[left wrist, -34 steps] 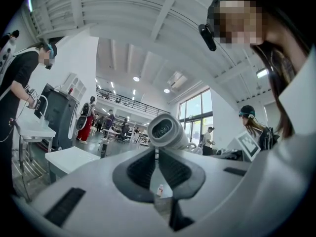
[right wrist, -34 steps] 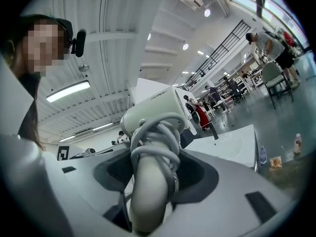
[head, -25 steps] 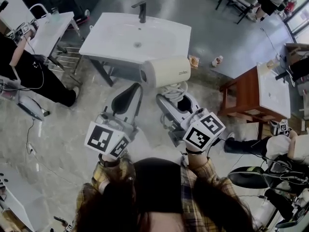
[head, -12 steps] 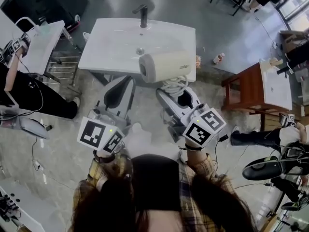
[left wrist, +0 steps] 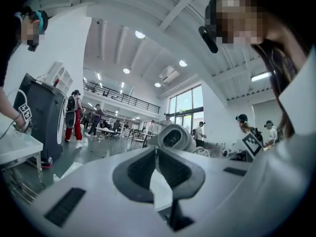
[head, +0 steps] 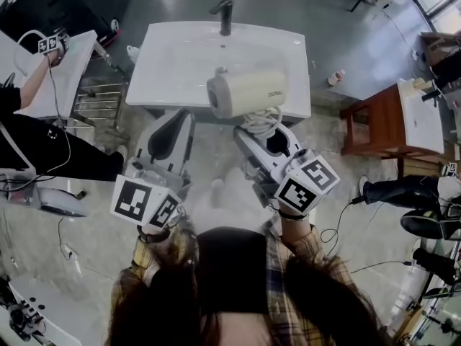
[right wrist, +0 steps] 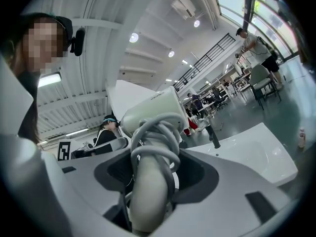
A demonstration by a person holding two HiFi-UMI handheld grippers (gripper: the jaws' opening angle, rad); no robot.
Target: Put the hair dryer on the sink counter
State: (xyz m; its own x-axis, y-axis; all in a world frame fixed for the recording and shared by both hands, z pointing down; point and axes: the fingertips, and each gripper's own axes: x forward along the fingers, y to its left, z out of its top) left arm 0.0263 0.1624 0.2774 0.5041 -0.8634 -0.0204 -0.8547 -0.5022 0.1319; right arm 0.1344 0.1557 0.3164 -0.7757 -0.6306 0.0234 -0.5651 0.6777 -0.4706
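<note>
**A:** What stands furthest left in the head view?

**B:** At ten o'clock there is a second white tabletop (head: 75,63). A person in black (head: 43,132) is beside it.

**A:** And the left claw?

**B:** The left claw (head: 180,121) is at seven o'clock of the hair dryer and points toward twelve. Its jaws are pressed together with nothing between them. In the left gripper view (left wrist: 156,154) the pads meet along one seam. The dryer's round open end (left wrist: 173,138) shows just past them at one o'clock.

**A:** Where is the sink?

**B:** The white sink tabletop (head: 164,85) fills twelve o'clock, with its black faucet (head: 224,13) at the far edge. In the right gripper view the tabletop (right wrist: 261,154) lies at three o'clock of the jaws, and the faucet (right wrist: 213,135) stands behind it.

**A:** Where is the hair dryer?

**B:** The cream hair dryer (head: 248,92) is over the near edge of that tabletop, right of its middle. Its barrel lies crosswise with the open end toward nine o'clock. The handle runs toward six, with the grey cord (head: 261,125) coiled round it. I cannot tell whether the barrel touches the tabletop.

**A:** What about the right claw?

**B:** The right claw (head: 268,134) is at five o'clock of the barrel and is clamped on the dryer's handle. In the right gripper view (right wrist: 150,174) the jaws press the handle from both sides. The cord loops (right wrist: 158,137) sit just above them and the barrel (right wrist: 150,107) is on top.

**A:** And further right?

**B:** A small bottle (head: 335,78) stands on the floor at two o'clock. At three o'clock there is a wooden table (head: 371,125) with a white top.
</note>
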